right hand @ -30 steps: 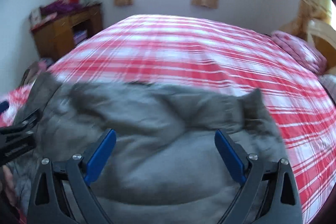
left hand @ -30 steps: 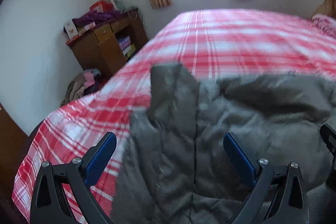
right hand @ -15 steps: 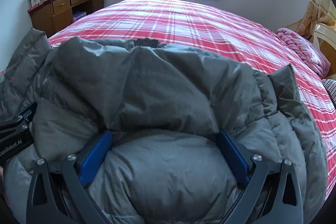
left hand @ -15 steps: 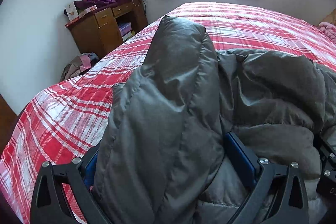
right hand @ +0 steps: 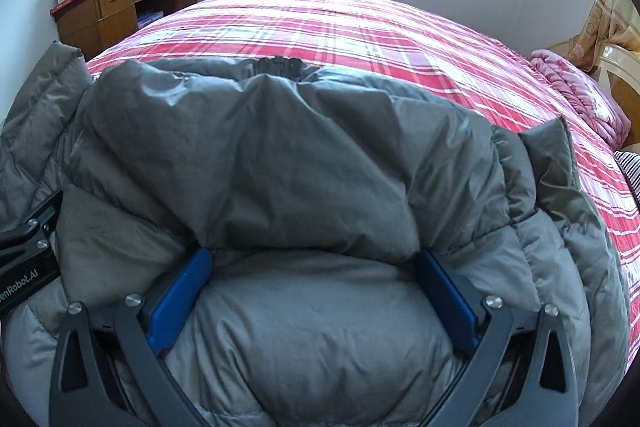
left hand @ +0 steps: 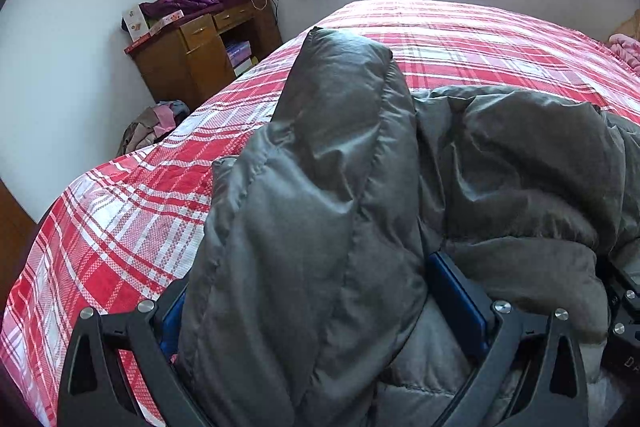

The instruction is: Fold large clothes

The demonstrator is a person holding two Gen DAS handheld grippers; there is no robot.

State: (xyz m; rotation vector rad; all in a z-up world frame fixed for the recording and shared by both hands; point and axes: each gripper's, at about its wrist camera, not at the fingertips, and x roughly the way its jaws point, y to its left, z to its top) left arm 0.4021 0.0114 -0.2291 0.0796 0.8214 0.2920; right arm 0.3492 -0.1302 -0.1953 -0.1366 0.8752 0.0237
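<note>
Grey padded jacket lies bunched on the plaid bed. Right gripper has just been opening, its jaws spread wide with jacket bulging between them. Left gripper likewise stands apart, straddling a fold.

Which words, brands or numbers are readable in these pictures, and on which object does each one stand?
"enRobot.AI": white letters, cut off by the picture's edge, on the left gripper's black body, seen from the right wrist.
"D": start of a white label on the right gripper's black body, seen from the left wrist; the rest is cut off.
Boxes on the wooden desk: print too small to read.
</note>
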